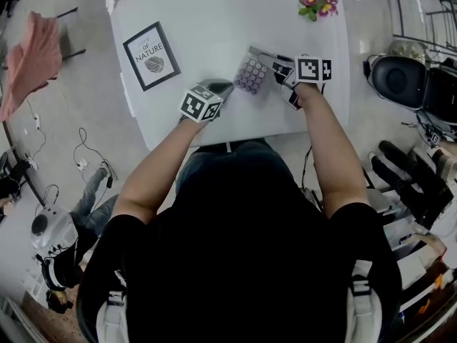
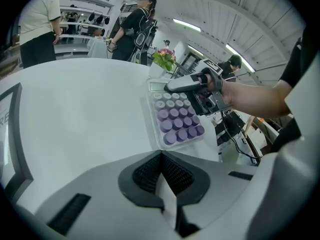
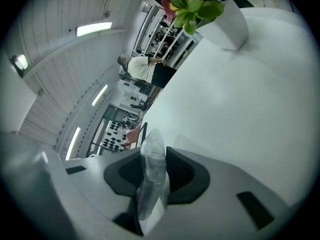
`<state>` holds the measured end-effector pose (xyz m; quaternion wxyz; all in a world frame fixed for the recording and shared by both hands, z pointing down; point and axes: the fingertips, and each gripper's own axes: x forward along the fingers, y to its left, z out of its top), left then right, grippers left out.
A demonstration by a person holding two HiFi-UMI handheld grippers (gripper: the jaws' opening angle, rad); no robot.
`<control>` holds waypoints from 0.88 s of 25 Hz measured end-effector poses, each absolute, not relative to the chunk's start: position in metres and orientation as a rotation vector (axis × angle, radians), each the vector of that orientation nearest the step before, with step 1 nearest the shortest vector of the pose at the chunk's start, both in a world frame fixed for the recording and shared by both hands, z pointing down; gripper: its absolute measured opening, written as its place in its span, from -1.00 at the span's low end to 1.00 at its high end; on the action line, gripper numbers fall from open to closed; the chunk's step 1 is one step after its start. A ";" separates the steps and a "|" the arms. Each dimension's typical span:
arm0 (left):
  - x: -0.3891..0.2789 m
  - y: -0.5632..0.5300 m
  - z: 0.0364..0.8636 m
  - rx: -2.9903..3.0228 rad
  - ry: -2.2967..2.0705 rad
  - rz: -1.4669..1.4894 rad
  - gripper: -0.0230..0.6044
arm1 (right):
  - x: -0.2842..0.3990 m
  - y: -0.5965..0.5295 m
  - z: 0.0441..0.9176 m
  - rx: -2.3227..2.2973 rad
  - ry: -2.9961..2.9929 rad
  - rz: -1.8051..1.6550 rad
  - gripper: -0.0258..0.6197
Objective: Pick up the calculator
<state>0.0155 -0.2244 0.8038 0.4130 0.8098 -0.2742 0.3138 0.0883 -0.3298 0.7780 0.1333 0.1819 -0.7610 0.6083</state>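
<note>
We're holding our left gripper (image 2: 161, 155) closest in, its fingers (image 2: 145, 174) pressed together on nothing, idling just short of the calculator (image 1: 251, 74). Just past those tips the calculator is lying on the white tabletop (image 1: 200, 20), purple keys up, its long axis running away from us and a touch to the right. At that far display end our right gripper (image 3: 152, 156) is reaching across from the right, fingers (image 3: 182, 171) pinching the clear casing edge-on. So the right hand is owning this one, we reckon, with the lift going up from that far end.
</note>
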 end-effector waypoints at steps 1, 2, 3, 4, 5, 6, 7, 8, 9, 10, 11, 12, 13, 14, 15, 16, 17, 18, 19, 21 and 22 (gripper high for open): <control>0.015 -0.223 0.801 2.043 -0.687 0.783 -0.87 | 0.089 -0.328 0.775 0.535 -2.215 1.761 -0.57; 0.014 -0.222 0.798 2.051 -0.685 0.778 -0.87 | 0.089 -0.327 0.770 0.541 -2.224 1.757 -0.57; 0.012 -0.221 0.795 2.058 -0.683 0.774 -0.87 | 0.087 -0.326 0.765 0.546 -2.234 1.756 -0.57; 0.010 -0.220 0.791 2.065 -0.681 0.772 -0.87 | 0.086 -0.324 0.759 0.550 -2.243 1.760 -0.57; 0.007 -0.219 0.787 2.070 -0.680 0.771 -0.87 | 0.084 -0.323 0.752 0.554 -2.252 1.764 -0.58; 0.004 -0.218 0.784 2.076 -0.679 0.770 -0.87 | 0.082 -0.322 0.746 0.558 -2.261 1.765 -0.57; 0.001 -0.216 0.780 2.080 -0.679 0.769 -0.87 | 0.080 -0.319 0.740 0.560 -2.271 1.761 -0.57; -0.004 -0.213 0.777 2.083 -0.681 0.768 -0.87 | 0.077 -0.316 0.733 0.560 -2.281 1.754 -0.58; -0.009 -0.209 0.772 2.087 -0.684 0.766 -0.87 | 0.074 -0.311 0.726 0.559 -2.293 1.745 -0.57; -0.016 -0.204 0.766 2.092 -0.690 0.765 -0.87 | 0.069 -0.305 0.717 0.558 -2.305 1.735 -0.57; -0.023 -0.198 0.760 2.098 -0.696 0.763 -0.87 | 0.064 -0.298 0.708 0.559 -2.319 1.723 -0.57; -0.030 -0.192 0.753 2.105 -0.702 0.761 -0.87 | 0.059 -0.291 0.699 0.564 -2.335 1.710 -0.57; -0.036 -0.187 0.748 2.111 -0.707 0.759 -0.87 | 0.057 -0.286 0.692 0.573 -2.350 1.697 -0.57; -0.041 -0.183 0.745 2.116 -0.711 0.756 -0.87 | 0.055 -0.283 0.686 0.583 -2.363 1.689 -0.57; -0.044 -0.181 0.743 2.120 -0.714 0.752 -0.87 | 0.055 -0.282 0.682 0.593 -2.375 1.686 -0.57; -0.048 -0.179 0.741 2.124 -0.716 0.746 -0.87 | 0.054 -0.280 0.677 0.601 -2.386 1.686 -0.57; -0.052 -0.176 0.739 2.127 -0.718 0.742 -0.87 | 0.054 -0.279 0.673 0.609 -2.397 1.684 -0.57; -0.056 -0.174 0.737 2.131 -0.720 0.739 -0.87 | 0.053 -0.278 0.668 0.615 -2.407 1.681 -0.57; -0.060 -0.173 0.735 2.135 -0.722 0.737 -0.87 | 0.052 -0.277 0.665 0.620 -2.416 1.676 -0.57; -0.068 -0.170 0.730 2.143 -0.730 0.732 -0.87 | 0.052 -0.273 0.657 0.633 -2.432 1.664 -0.57; -0.072 -0.168 0.727 2.148 -0.736 0.729 -0.87 | 0.051 -0.270 0.652 0.640 -2.440 1.660 -0.57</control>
